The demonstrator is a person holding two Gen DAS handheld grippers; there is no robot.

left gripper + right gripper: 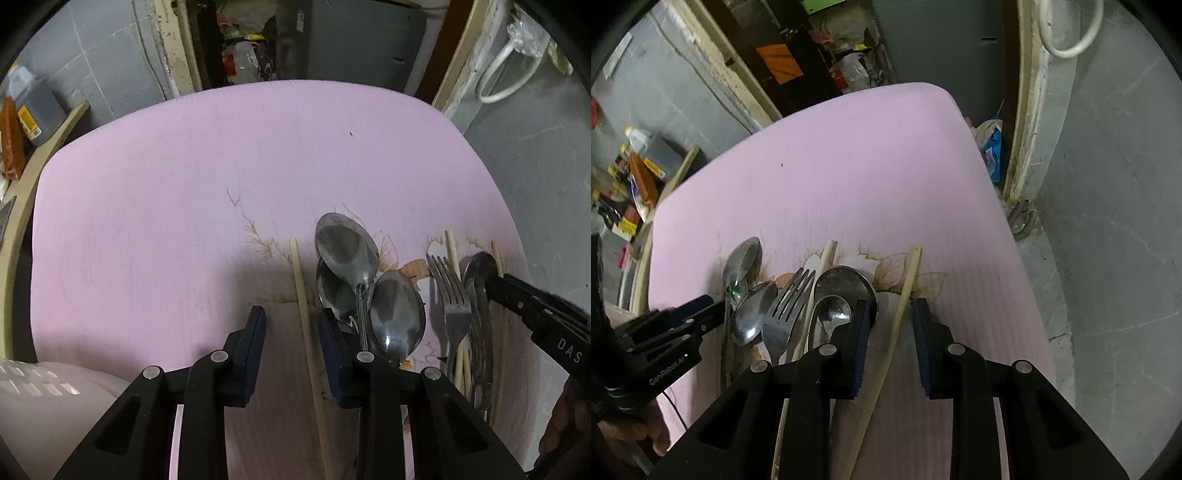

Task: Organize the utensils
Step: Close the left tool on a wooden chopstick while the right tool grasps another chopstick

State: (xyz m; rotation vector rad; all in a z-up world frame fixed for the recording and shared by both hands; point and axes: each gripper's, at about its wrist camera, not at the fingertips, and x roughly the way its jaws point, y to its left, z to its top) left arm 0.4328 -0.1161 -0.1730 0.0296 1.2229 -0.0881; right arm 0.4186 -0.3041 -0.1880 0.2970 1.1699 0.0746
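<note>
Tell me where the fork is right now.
The fork lies tines-away on the pink cloth, left of centre in the right wrist view, between two spoons.

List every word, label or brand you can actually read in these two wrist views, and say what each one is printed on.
"DAS": white letters on the black body of the right gripper, cut off by the picture's edge.
"GenRobot.AI": white lettering on the black body of the left gripper, small, read with some doubt.
Unreadable: labels on the yellow and orange packets on the floor beside the pink cloth, too small and blurred.
</note>
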